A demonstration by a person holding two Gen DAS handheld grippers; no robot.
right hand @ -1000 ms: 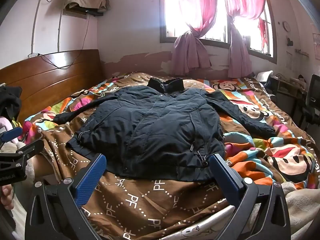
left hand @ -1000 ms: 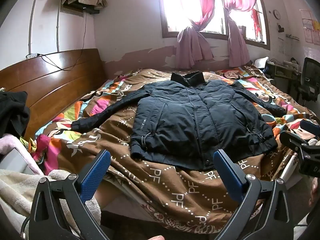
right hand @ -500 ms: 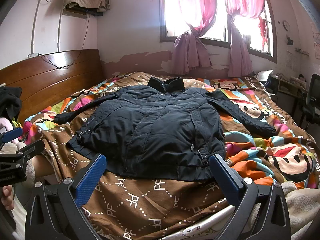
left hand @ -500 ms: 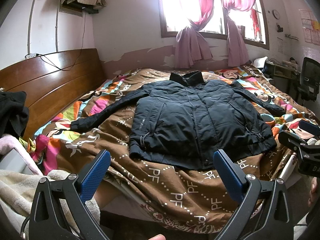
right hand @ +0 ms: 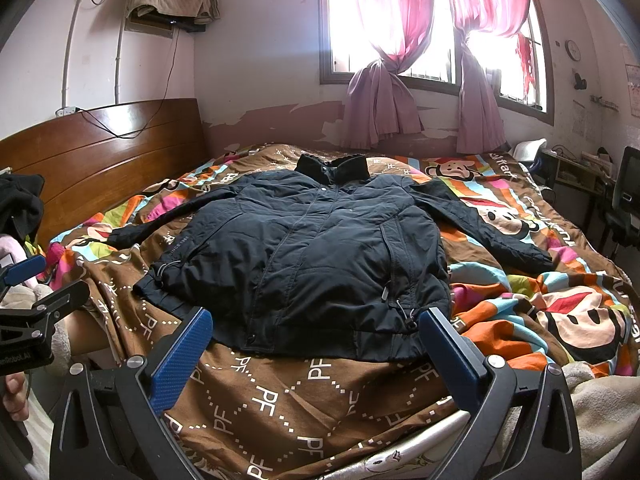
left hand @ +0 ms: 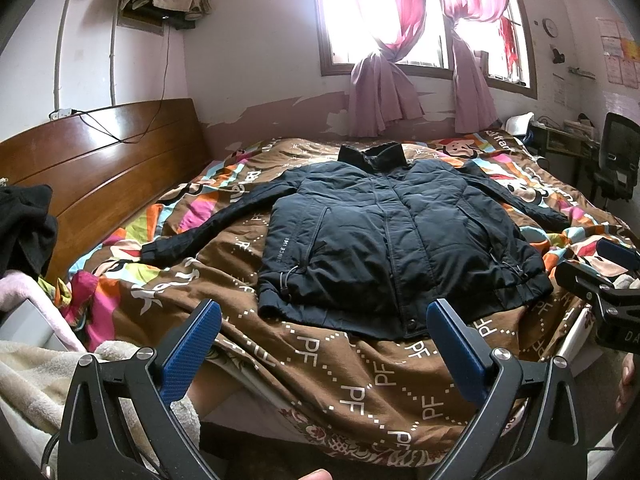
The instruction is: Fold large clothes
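A dark navy padded jacket (left hand: 392, 232) (right hand: 312, 256) lies flat on its back on the bed, zipped, collar toward the window, both sleeves spread out to the sides. My left gripper (left hand: 322, 328) hovers open above the near bed edge, just short of the jacket's hem. My right gripper (right hand: 316, 334) is also open and empty, its blue pads (right hand: 182, 354) flanking the hem's right half. Each gripper shows at the edge of the other's view. Nothing is held.
The bed carries a brown and multicoloured cartoon quilt (left hand: 360, 384) (right hand: 560, 304). A wooden headboard (left hand: 100, 168) runs along the left, with dark clothes (left hand: 24, 228) and a pale fleece blanket (left hand: 24, 392) beside it. A desk and black chair (left hand: 616, 160) stand at the right; curtained window behind.
Both views have shifted only slightly; the left gripper has crept a little toward the jacket. Both grippers stay open and the jacket has not moved.
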